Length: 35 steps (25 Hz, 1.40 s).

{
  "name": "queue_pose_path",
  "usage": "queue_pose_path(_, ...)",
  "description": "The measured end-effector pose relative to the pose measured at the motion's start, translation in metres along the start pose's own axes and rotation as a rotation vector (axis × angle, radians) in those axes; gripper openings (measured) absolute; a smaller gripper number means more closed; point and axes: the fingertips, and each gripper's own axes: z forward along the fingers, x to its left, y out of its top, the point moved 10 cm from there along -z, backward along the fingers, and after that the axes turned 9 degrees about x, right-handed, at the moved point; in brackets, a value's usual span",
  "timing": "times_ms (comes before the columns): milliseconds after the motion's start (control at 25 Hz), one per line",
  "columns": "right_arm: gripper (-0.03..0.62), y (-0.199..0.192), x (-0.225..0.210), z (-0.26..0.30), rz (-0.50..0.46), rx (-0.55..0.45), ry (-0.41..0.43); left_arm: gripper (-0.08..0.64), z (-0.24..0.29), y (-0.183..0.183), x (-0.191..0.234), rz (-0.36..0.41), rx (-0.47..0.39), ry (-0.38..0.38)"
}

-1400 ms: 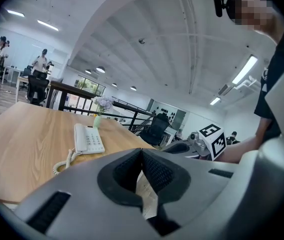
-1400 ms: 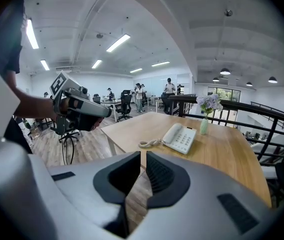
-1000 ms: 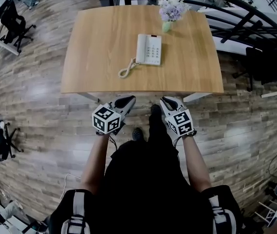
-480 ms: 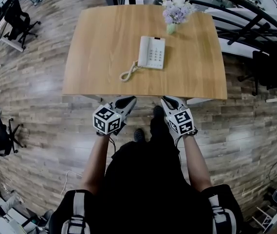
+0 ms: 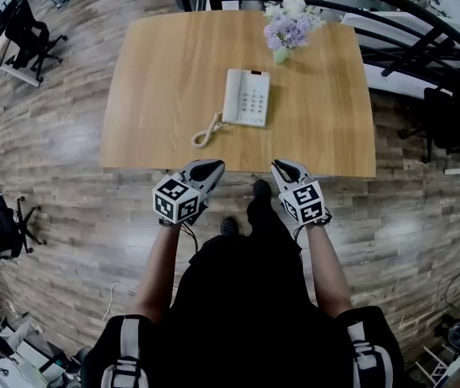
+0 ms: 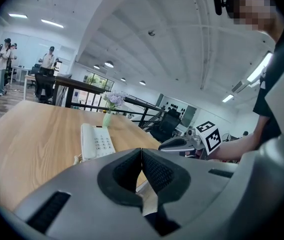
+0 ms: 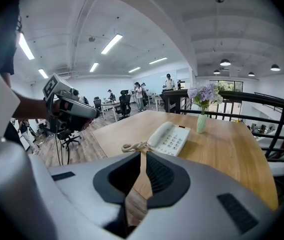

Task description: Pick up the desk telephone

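Note:
A white desk telephone (image 5: pixel 245 97) with a coiled cord (image 5: pixel 206 130) lies on the wooden table (image 5: pixel 157 79), handset on its left side. The phone also appears in the left gripper view (image 6: pixel 95 140) and the right gripper view (image 7: pixel 170 137). My left gripper (image 5: pixel 211 167) is shut and empty at the table's near edge, short of the phone. My right gripper (image 5: pixel 284 167) is also shut and empty, beside it at the same edge. Both point towards the table.
A green vase of purple and white flowers (image 5: pixel 284 25) stands behind the phone at the table's far side. A black railing (image 5: pixel 407 31) runs at the right. Office chairs (image 5: pixel 21 31) stand at the left, and people (image 6: pixel 4 66) stand far off.
Both grippers have come closer to the table's near edge, still shut. The table and phone now sit lower in the head view.

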Motion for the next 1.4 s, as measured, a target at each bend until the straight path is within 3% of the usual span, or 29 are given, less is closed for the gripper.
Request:
queue_pose_path(560, 0.046, 0.015, -0.081, 0.03, -0.026, 0.041, 0.052, 0.021, 0.054, 0.046, 0.027, 0.022, 0.068, 0.052)
queue_pose_path(880, 0.046, 0.033, -0.113, 0.048, -0.065, 0.043, 0.119, 0.021, 0.068, 0.067, 0.032, -0.014, 0.049, 0.117)
queue_pose_path(1400, 0.046, 0.037, -0.149, 0.064, -0.127, 0.06, 0.209, 0.021, 0.075, 0.069, 0.027, -0.073, 0.009, 0.242)
